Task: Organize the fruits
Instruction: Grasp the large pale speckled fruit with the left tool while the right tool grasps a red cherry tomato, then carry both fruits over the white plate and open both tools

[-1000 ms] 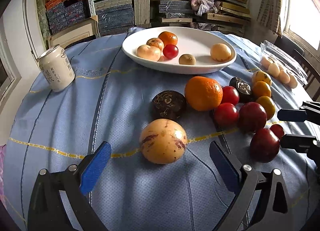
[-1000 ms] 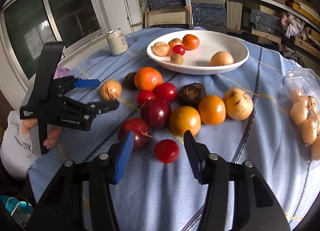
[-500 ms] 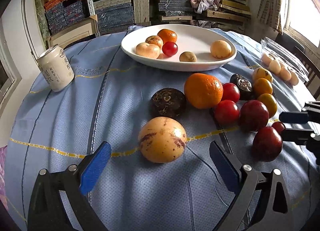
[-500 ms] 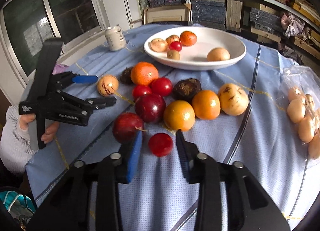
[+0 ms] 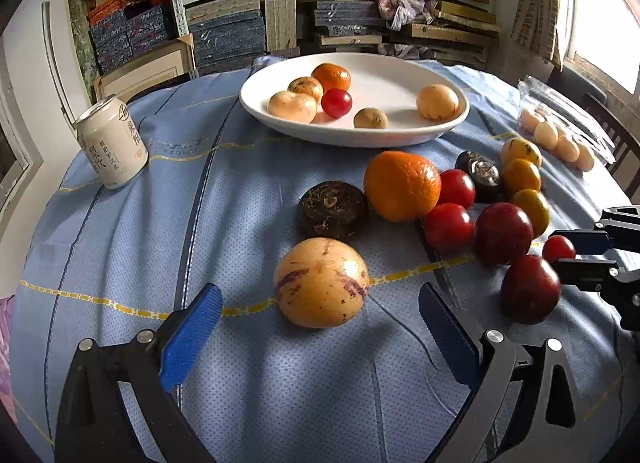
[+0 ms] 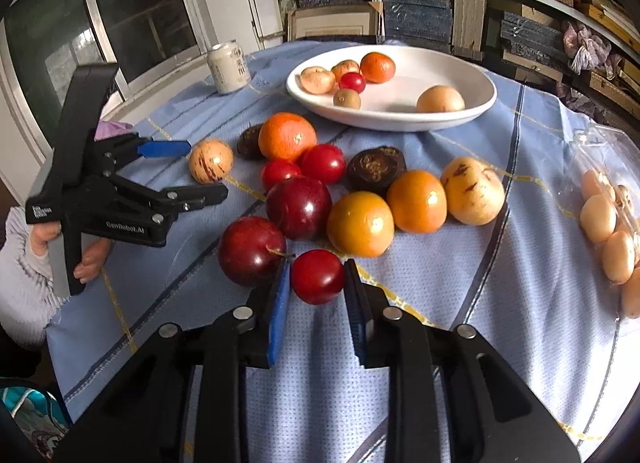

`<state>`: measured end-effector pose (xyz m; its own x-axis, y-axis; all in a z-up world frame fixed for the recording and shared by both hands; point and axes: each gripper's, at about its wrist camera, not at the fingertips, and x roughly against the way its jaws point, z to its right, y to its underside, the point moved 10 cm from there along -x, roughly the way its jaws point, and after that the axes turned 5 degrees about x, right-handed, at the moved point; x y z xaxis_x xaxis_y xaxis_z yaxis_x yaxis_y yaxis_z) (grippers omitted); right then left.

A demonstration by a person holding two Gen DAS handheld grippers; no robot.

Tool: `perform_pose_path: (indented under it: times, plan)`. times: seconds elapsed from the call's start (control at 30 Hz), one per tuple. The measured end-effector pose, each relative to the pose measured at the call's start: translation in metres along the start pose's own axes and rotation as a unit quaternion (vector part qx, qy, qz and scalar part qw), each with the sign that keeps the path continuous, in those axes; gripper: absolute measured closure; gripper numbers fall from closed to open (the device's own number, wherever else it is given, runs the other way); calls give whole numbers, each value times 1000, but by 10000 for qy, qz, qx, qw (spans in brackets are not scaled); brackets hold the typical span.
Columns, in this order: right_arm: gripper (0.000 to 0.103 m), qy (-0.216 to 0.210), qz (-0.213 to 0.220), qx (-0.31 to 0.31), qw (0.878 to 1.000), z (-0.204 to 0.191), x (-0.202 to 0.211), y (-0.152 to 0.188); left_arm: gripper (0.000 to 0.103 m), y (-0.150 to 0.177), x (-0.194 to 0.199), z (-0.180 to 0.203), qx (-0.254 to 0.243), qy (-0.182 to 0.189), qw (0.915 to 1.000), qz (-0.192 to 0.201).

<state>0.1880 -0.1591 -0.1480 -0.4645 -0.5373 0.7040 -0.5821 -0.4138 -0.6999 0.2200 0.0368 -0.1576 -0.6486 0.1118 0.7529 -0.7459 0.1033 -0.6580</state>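
My right gripper [image 6: 317, 269] is closing on a small red fruit [image 6: 318, 283] that sits on the blue cloth, and both blue pads touch its sides. A dark red plum [image 6: 251, 251] lies just left of it. From the left wrist the same fruit [image 5: 558, 249] shows between the right gripper's fingers [image 5: 580, 239] at the right edge. My left gripper [image 5: 320, 299] stands open, with a yellow purple-streaked fruit [image 5: 320, 287] just beyond its fingertips, untouched. The white plate [image 5: 360, 139] at the back holds several fruits.
A row of loose fruit crosses the cloth: an orange [image 5: 402, 185], two dark brown fruits, red tomatoes, plums and yellow-orange ones. A drink can [image 5: 112, 147] stands far left. A clear bag of pale round fruits [image 6: 608, 219] lies at the right. Shelves stand behind the table.
The right gripper's fingers have closed in from wide apart onto the small red fruit. The left gripper and the other fruit have stayed where they were.
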Motion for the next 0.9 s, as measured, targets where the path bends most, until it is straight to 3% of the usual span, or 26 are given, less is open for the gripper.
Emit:
perform_pose_path:
  times: [0.23,0.3,0.37,0.43,0.6,0.67,0.9]
  plan:
    - [77,-30,81,-82,9999,3,3,-4,7,-3,2,2,78,176,9998,66]
    - [77,-36,102,-89,9999,2,3,-5,14,-4,0,1,122,203,9997,25]
    - [77,-29,96,-98,9999,2,3,-5,33,-2,-5,-1,216,242,9994,-102]
    - [77,-27,74,-106,9999,2,2,-4,43,-3,-6,-5,324,257,9991,-120]
    - [77,-32,63,-109,9999,1,1,-4,47,-2,-6,-7,340,237,9991,-117]
    - [77,-26,73,-122,9999,1,1,-4,56,-3,-5,-8,386,261,9989,-99]
    - [77,6,227,-266,9994,8,4,-9,57,-6,-1,-10,427,250,9988,34]
